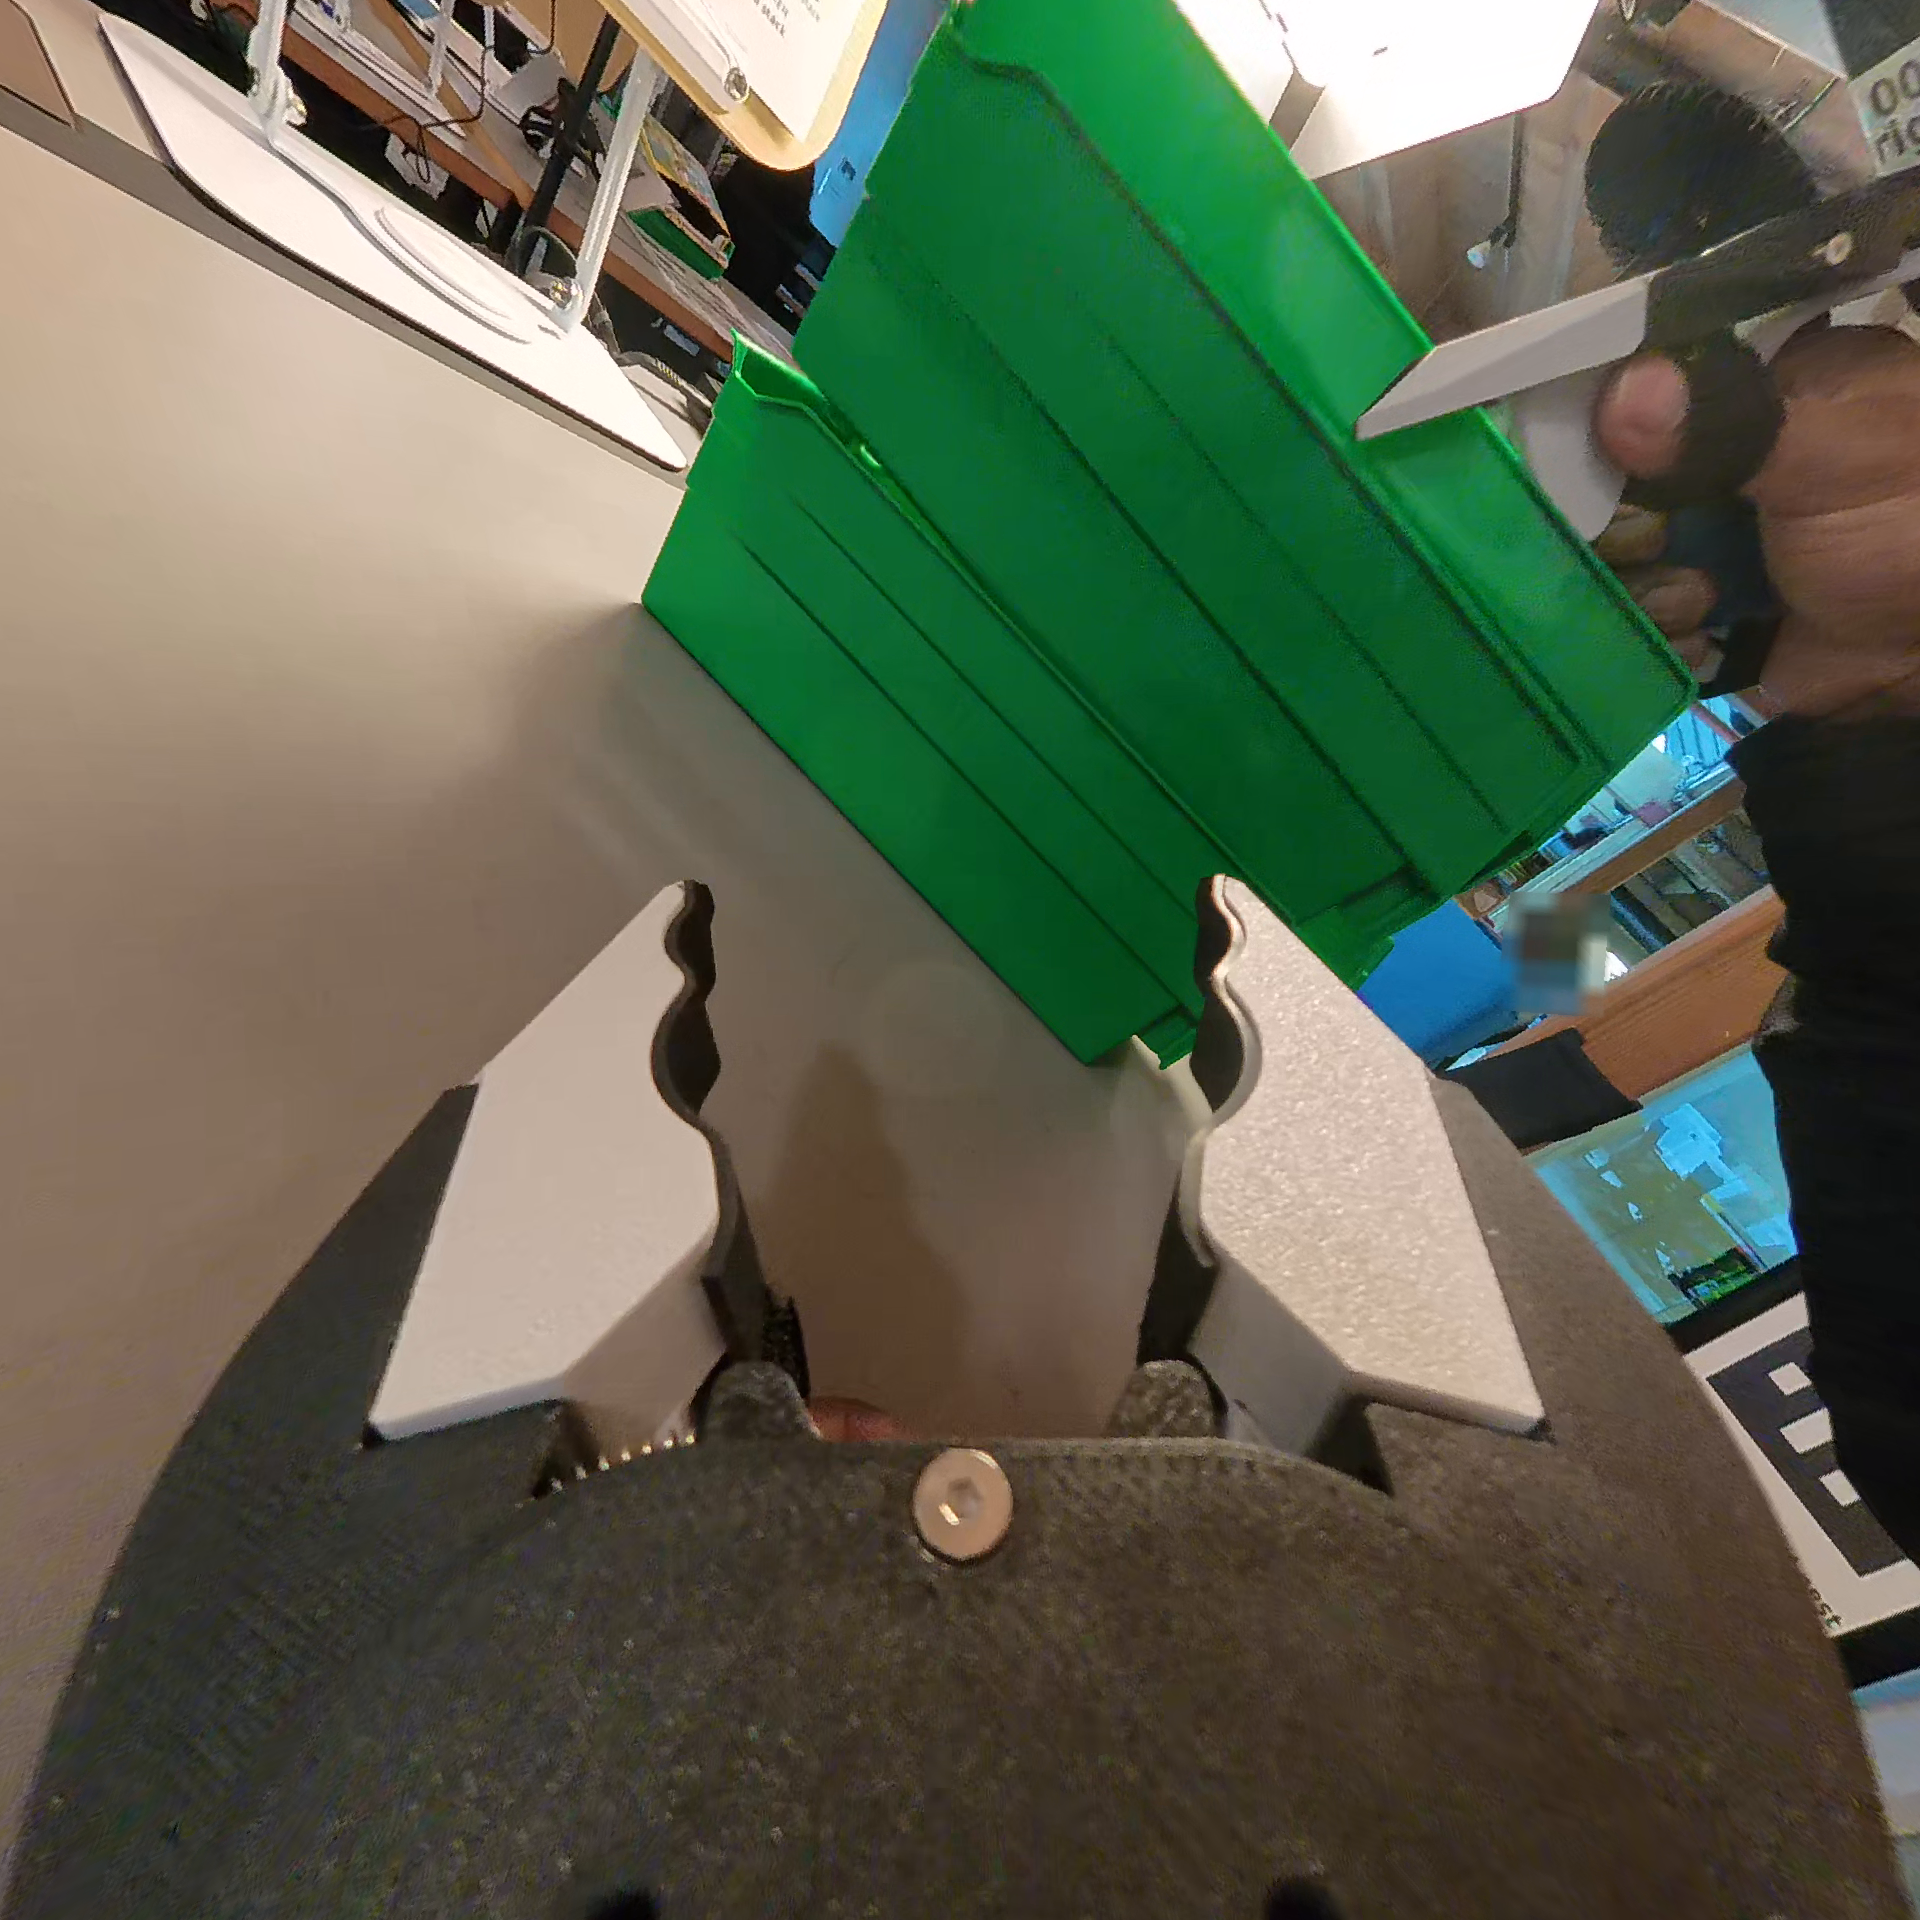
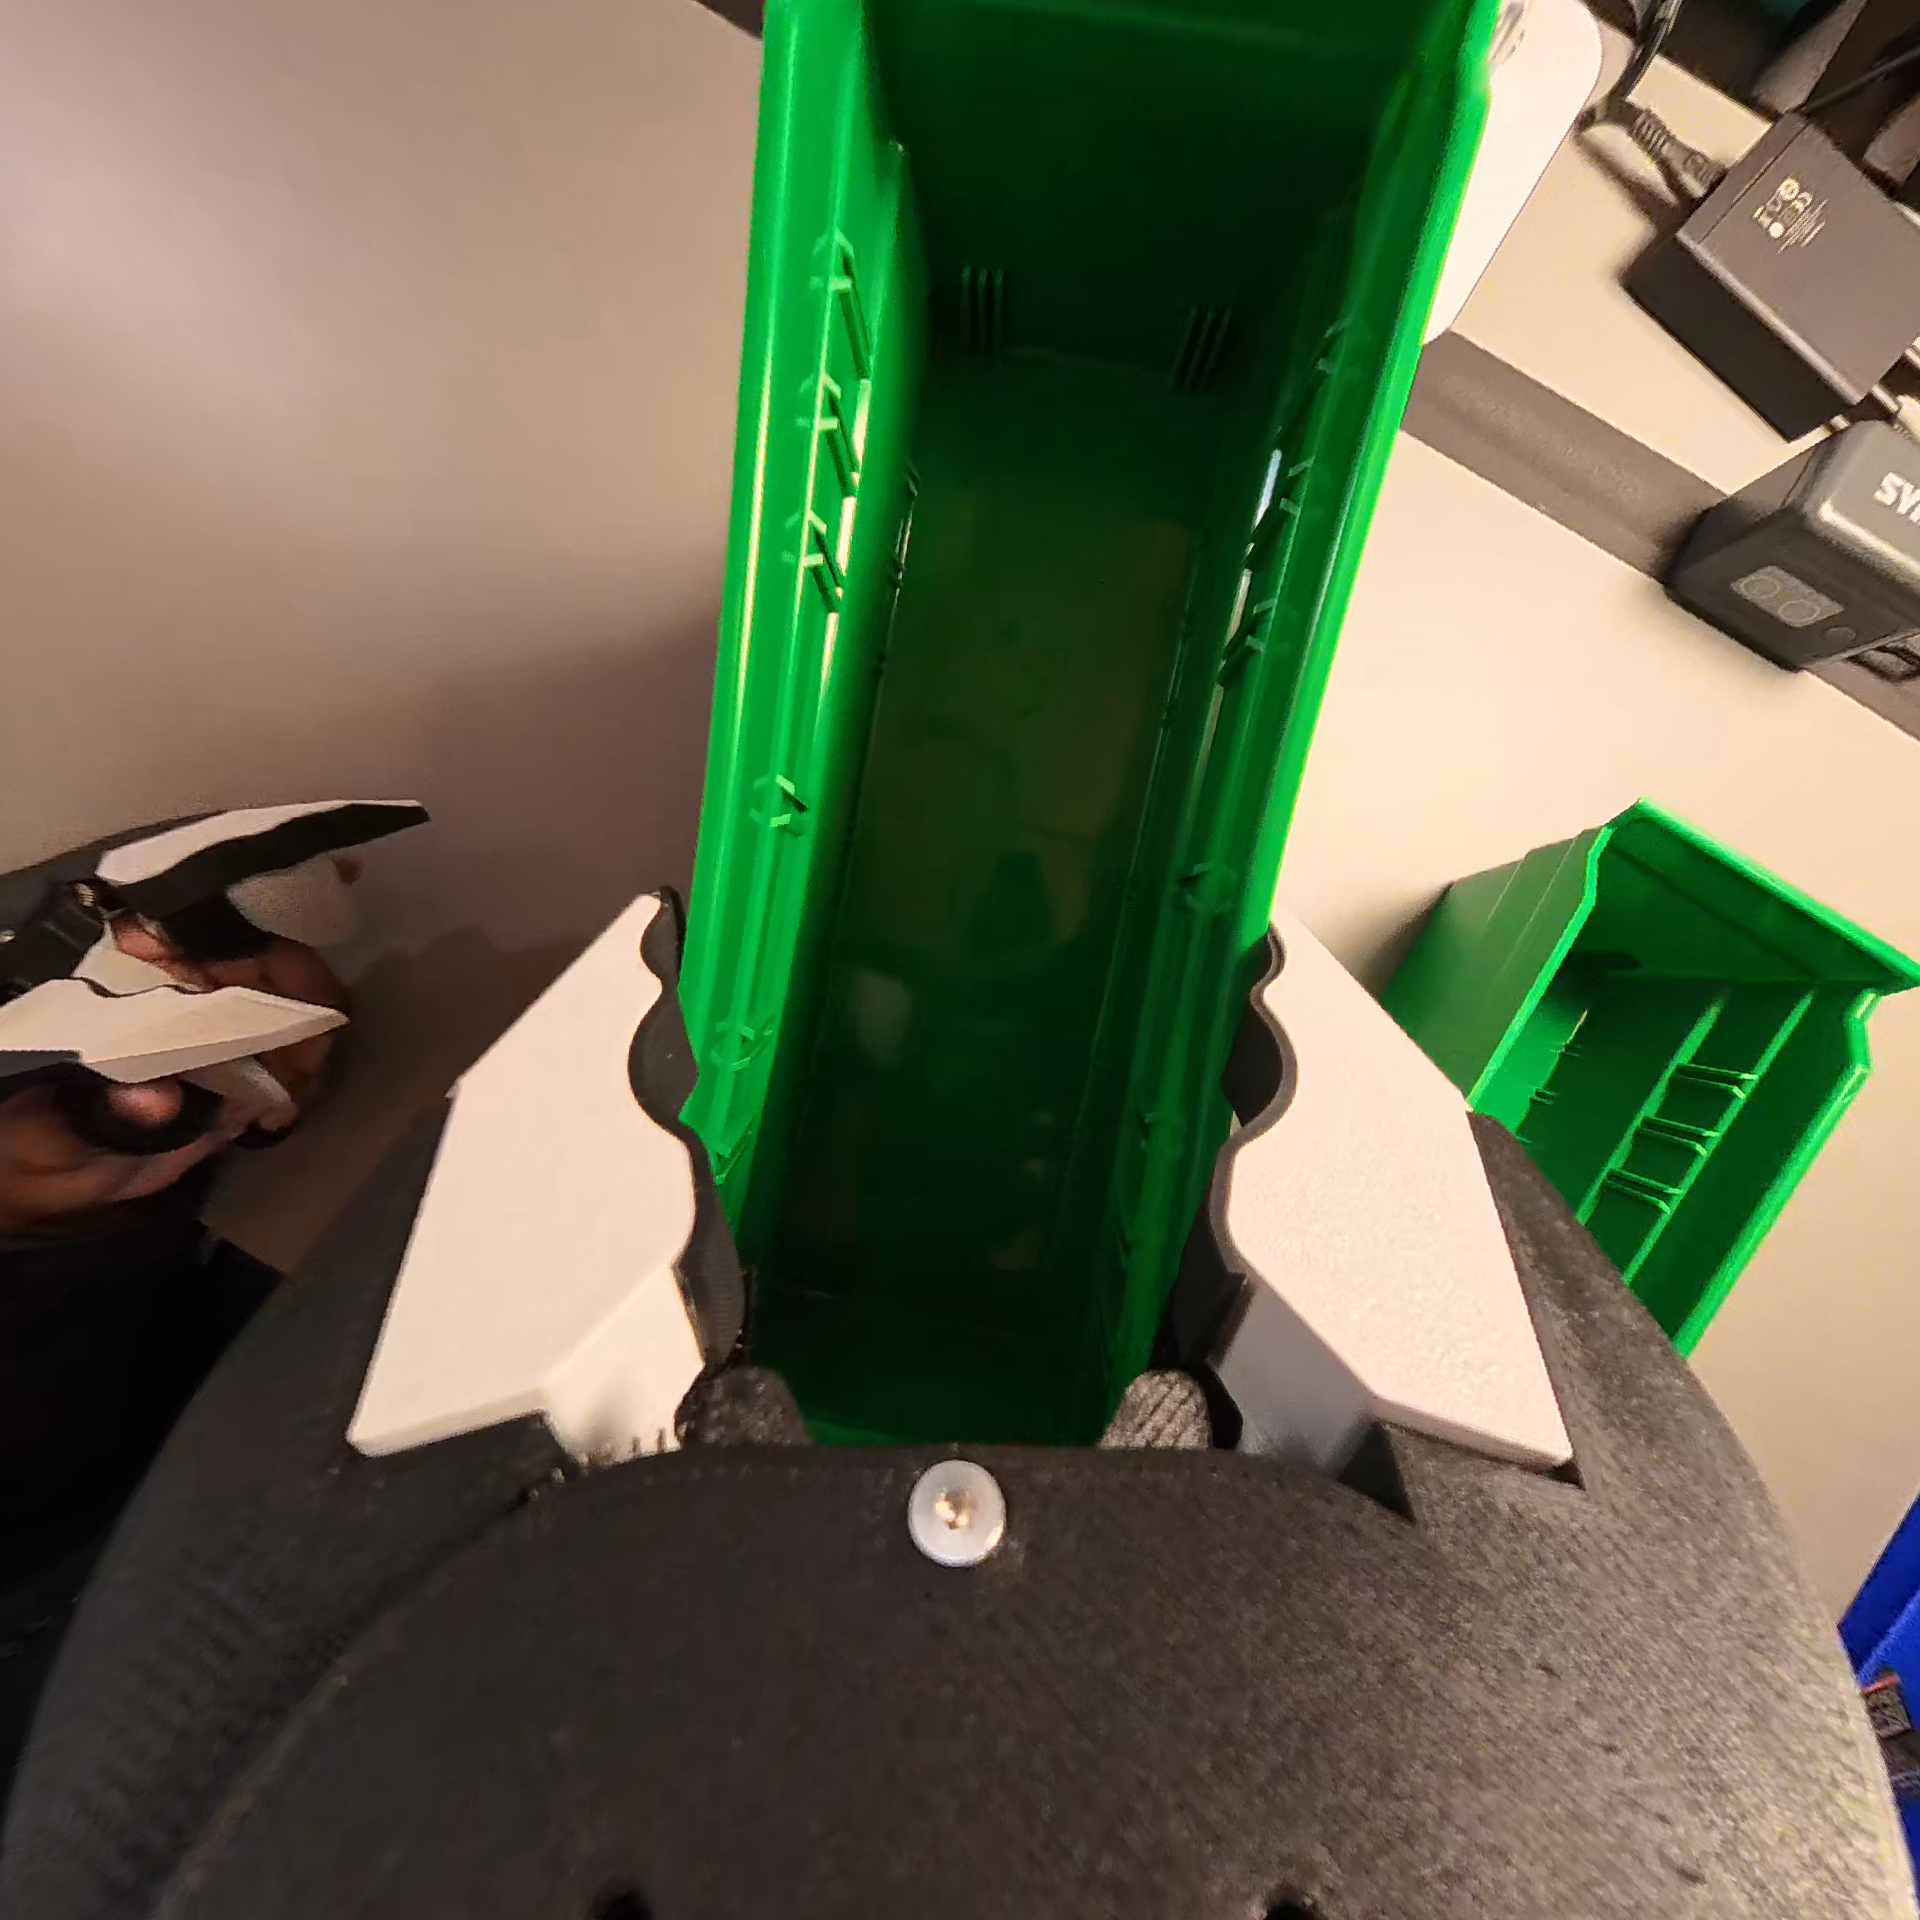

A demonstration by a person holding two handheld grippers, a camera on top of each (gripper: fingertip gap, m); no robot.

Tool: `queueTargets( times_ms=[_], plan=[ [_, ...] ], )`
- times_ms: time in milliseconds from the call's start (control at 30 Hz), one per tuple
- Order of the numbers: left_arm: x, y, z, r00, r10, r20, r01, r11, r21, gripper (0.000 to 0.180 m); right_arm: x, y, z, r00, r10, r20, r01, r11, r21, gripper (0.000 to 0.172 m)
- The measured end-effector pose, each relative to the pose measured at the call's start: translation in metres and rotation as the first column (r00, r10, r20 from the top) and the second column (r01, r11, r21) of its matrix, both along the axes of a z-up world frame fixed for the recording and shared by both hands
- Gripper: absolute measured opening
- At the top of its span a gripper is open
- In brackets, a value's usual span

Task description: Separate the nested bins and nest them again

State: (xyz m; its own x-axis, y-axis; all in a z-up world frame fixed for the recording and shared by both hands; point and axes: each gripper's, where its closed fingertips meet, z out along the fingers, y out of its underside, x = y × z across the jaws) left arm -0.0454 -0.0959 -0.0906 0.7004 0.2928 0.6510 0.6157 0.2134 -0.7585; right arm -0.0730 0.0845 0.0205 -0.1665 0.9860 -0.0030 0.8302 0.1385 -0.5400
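Both bins are bright green: the lifted bin (image 2: 1039, 727) and the standing bin (image 2: 1662, 1091) (its inside darker). The table (image 2: 312, 416) is pale beige.

One bin (image 2: 1039, 623) between right tongs (image 2: 966, 1039), other bin (image 2: 1662, 1091) on table (image 2: 312, 416) to its right

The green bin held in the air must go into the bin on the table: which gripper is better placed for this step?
Right. The right gripper already clamps the lifted green bin by both side walls, near the second bin on the table. The left gripper is open and holds nothing.
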Motion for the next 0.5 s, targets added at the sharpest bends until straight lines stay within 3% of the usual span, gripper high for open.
queueTargets(
  times_ms=[333, 500],
  plan=[
    [-0.001, -0.002, 0.003, 1.000, 0.007, -0.004, -0.007, 1.000, 0.017, 0.093, 0.003, -0.046, 0.057, 0.993, 0.070, -0.090, -0.072, 0.997, -0.021, 0.106],
    [-0.007, -0.012, 0.009, 0.999, 0.045, -0.015, -0.044, 0.997, 0.058, 0.092, -0.006, -0.100, 0.028, 0.989, 0.143, -0.042, -0.145, 0.989, -0.042, 0.108]
  ],
)
